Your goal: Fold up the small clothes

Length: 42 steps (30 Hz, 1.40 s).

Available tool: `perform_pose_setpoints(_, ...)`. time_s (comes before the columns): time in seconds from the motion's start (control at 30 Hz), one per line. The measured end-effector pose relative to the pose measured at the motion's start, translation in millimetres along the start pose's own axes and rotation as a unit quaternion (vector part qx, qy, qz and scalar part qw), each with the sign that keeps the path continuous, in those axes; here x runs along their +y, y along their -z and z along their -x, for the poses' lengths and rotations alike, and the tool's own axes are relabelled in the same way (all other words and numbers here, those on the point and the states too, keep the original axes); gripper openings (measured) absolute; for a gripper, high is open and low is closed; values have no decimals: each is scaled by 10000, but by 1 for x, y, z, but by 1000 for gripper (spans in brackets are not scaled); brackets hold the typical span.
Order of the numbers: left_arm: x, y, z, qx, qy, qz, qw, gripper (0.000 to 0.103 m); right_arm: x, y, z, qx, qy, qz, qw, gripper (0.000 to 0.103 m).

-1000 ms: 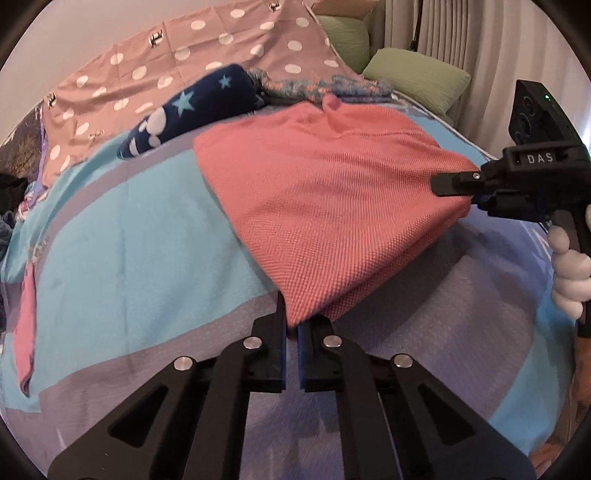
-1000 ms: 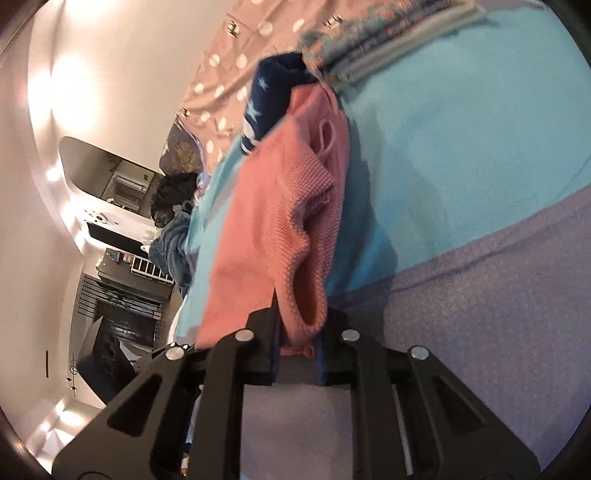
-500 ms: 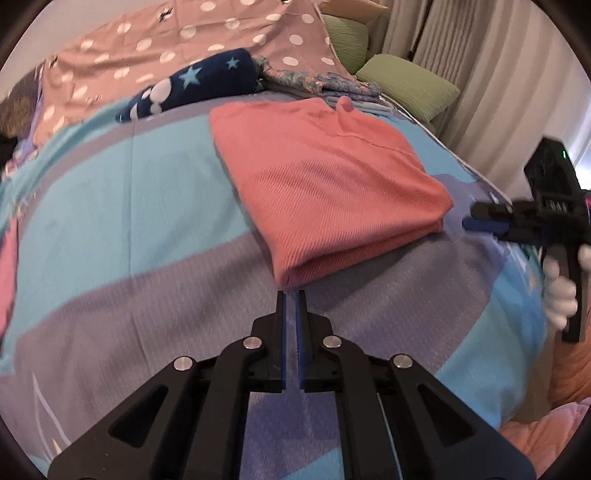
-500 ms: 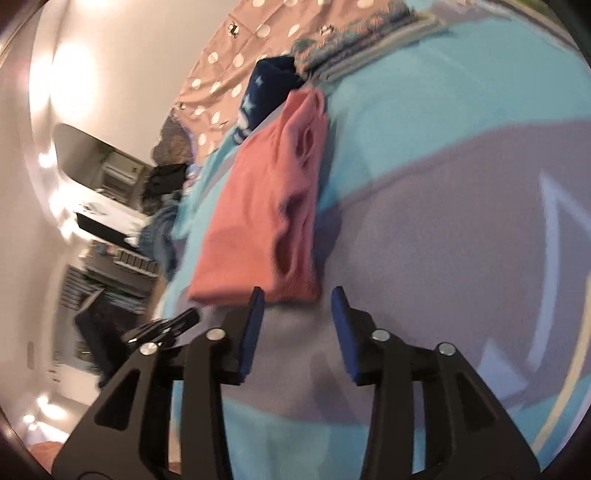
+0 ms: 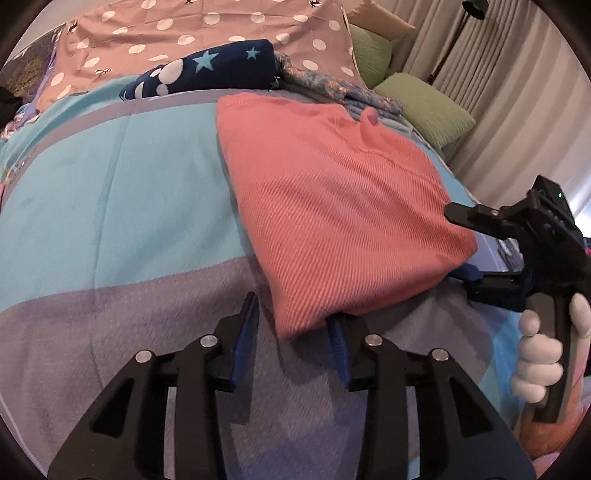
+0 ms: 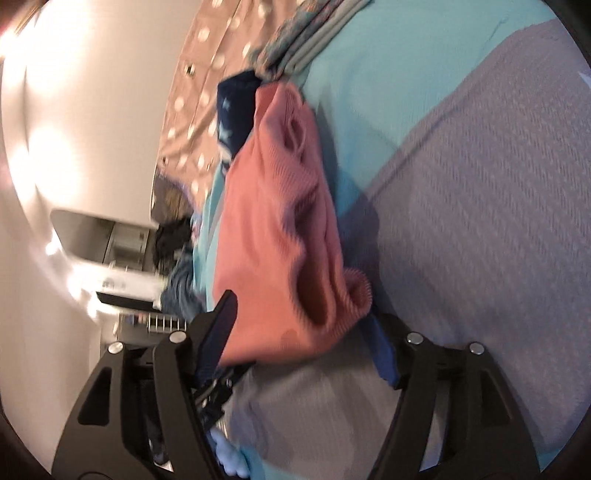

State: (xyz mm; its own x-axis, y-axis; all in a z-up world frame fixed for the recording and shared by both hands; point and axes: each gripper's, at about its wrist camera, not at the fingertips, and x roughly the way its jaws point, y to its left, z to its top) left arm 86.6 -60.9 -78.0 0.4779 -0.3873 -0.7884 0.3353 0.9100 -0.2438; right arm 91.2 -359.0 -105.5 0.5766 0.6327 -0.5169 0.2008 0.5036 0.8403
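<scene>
A folded pink ribbed garment (image 5: 332, 221) lies flat on the striped bedspread (image 5: 110, 177). My left gripper (image 5: 293, 332) is open, and the garment's near corner sits between its blue-padded fingers (image 5: 247, 325). My right gripper (image 5: 469, 245) is at the right, held by a gloved hand (image 5: 535, 362). It is open, one finger above and one below the garment's right corner. In the right wrist view the pink garment (image 6: 273, 229) bulges into the gap of the right gripper (image 6: 301, 332), its folded layers facing the camera.
A navy star-print garment (image 5: 207, 70) and a floral folded stack (image 5: 332, 85) lie just behind the pink one. A pink polka-dot pillow (image 5: 184, 29) and green cushions (image 5: 424, 110) line the far edge, with curtains at the right. Dark clothes (image 6: 173, 236) lie beyond the bed.
A second ago both grippers were shut on the lifted garment. They let it down folded and drew back, and now both stand open around its corners again.
</scene>
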Motion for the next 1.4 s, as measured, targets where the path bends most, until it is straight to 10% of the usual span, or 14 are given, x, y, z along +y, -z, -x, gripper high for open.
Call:
perform_pose_setpoints(0.13, 11, -2, -1, -53, -60, 228, 9997, 38, 0, -9, -2, -21, 141, 122, 9998, 55)
perform_pose_setpoints(0.23, 16, -5, -1, -120, -87, 344, 9993, 38, -5, -13, -13, 106, 179, 8, 9998, 21)
perform_pose_setpoints(0.33, 15, -6, 1, -145, -13, 275, 9995, 7, -6, -11, -7, 170, -69, -106, 9998, 14)
perform_pose_setpoints(0.4, 11, -6, 8, -226, -44, 168, 9996, 4, 4, -7, 7, 97, -34, 92, 9999, 13)
perform_pose_setpoints(0.7, -19, 12, 46, 12, 560, -421, 9975, 4, 7, 9, 42, 398, 320, 501, 9974, 14)
perform_pose_setpoints(0.83, -13, 25, 43, 403, 698, -455, 9957, 5, -6, 8, 48, 432, 807, 696, 9934, 43)
perform_pose_setpoints(0.97, -3, 21, 65, 278, 800, -402, 9956, 9, 7, -6, 62, -22, 1103, 1247, 9860, 46)
perform_pose_setpoints(1.17, 18, -24, 67, -412, 455, -164, 9980, 38, 41, -38, 33, 7, 821, 1775, 9807, 51)
perform_pose_setpoints(1.4, 37, -75, -7, -42, 274, 152, 9995, 44, 57, -79, -25, 225, 910, 1979, 9757, 54)
